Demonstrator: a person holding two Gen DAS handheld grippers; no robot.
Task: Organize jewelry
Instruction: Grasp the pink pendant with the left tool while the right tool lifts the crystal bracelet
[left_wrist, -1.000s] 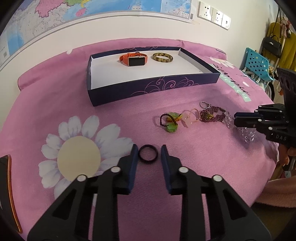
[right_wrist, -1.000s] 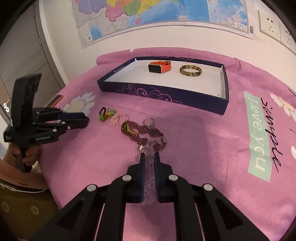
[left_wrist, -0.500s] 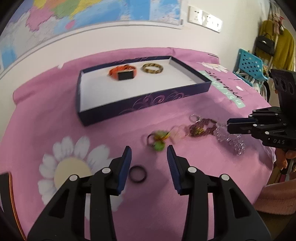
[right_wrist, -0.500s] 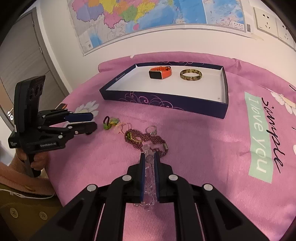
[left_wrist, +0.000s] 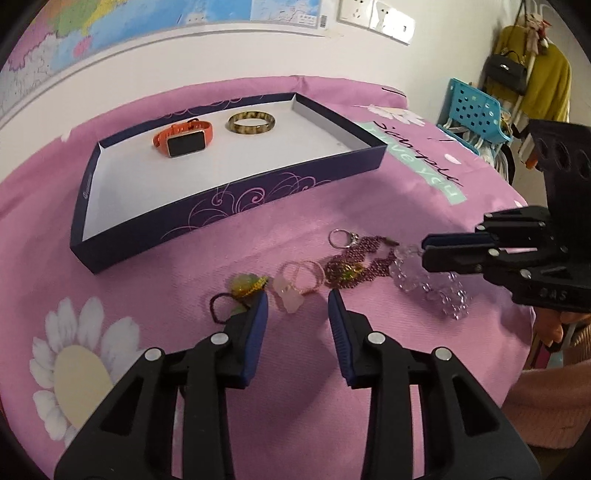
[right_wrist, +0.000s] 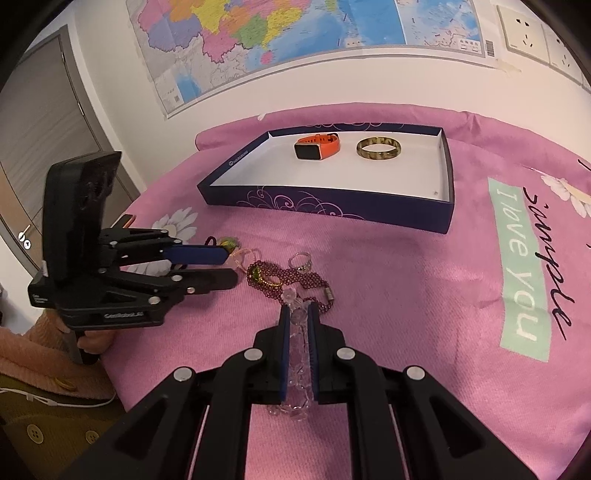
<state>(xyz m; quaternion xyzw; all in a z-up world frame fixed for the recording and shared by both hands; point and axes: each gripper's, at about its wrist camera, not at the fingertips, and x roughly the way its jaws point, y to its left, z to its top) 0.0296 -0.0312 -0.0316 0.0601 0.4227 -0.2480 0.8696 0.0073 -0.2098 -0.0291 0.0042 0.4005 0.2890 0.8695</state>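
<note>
Clear bead bracelet (right_wrist: 298, 354) pinched in right claw (right_wrist: 295, 314), lower beads hidden between pads. Left claw (left_wrist: 297, 301) parted, just narrowing, empty, over pink charm (left_wrist: 288, 297); green charm (left_wrist: 245, 284) half-covered.

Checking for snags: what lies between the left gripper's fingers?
Left wrist view: a pale pink charm bracelet lies on the cloth just ahead of the open left gripper, untouched.
</note>
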